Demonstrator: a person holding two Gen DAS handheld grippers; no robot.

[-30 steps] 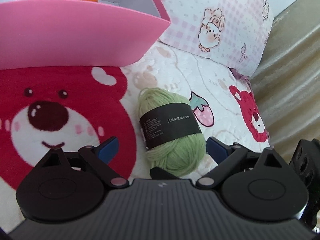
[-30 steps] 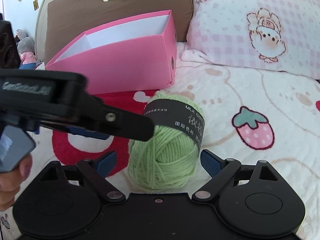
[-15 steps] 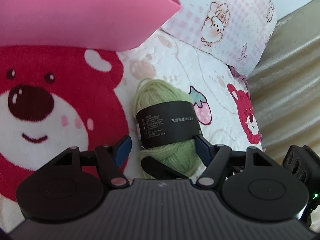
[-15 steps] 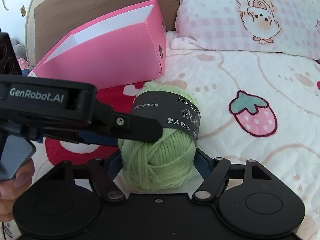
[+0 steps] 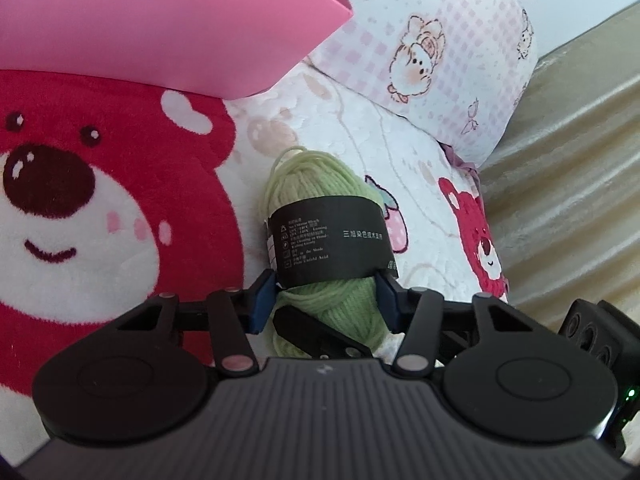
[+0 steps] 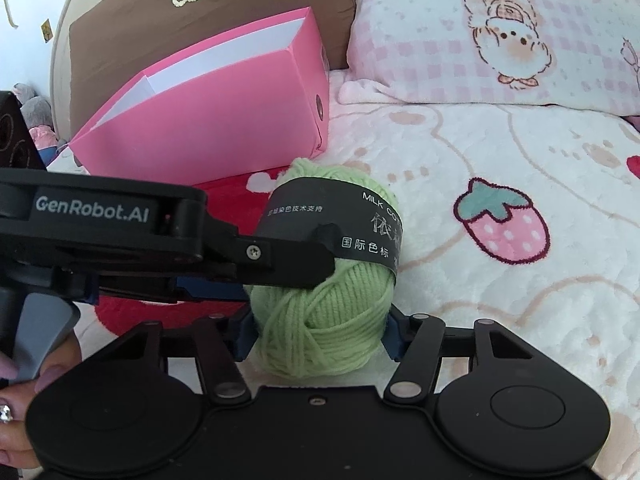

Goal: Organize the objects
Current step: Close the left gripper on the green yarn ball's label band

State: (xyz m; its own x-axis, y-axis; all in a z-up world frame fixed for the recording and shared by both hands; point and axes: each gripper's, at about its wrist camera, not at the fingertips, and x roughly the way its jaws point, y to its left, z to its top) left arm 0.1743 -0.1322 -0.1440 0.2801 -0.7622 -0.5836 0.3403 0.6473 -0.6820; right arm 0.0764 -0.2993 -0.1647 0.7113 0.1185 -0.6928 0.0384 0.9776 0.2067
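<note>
A light green yarn ball (image 5: 316, 208) with a black paper band lies on the bedspread. My left gripper (image 5: 324, 300) is shut on its near end, blue pads pressing both sides. My right gripper (image 6: 318, 332) is also shut on the same yarn ball (image 6: 332, 320) from another side. The left gripper's finger (image 6: 280, 256) crosses the right wrist view and touches the band. A pink open box (image 6: 224, 120) stands behind the yarn; its wall (image 5: 160, 28) fills the top left of the left wrist view.
A pink checked pillow (image 6: 500, 32) lies at the back right, also in the left wrist view (image 5: 440, 60). A brown headboard cushion (image 6: 200, 4) is behind the box. A red bear print (image 5: 80, 200) covers the bedspread on the left. A beige bed edge (image 5: 568, 160) runs on the right.
Both grippers have closed from wide open onto the yarn ball. The left gripper moved forward and lower, so the box's inside is no longer in its view.
</note>
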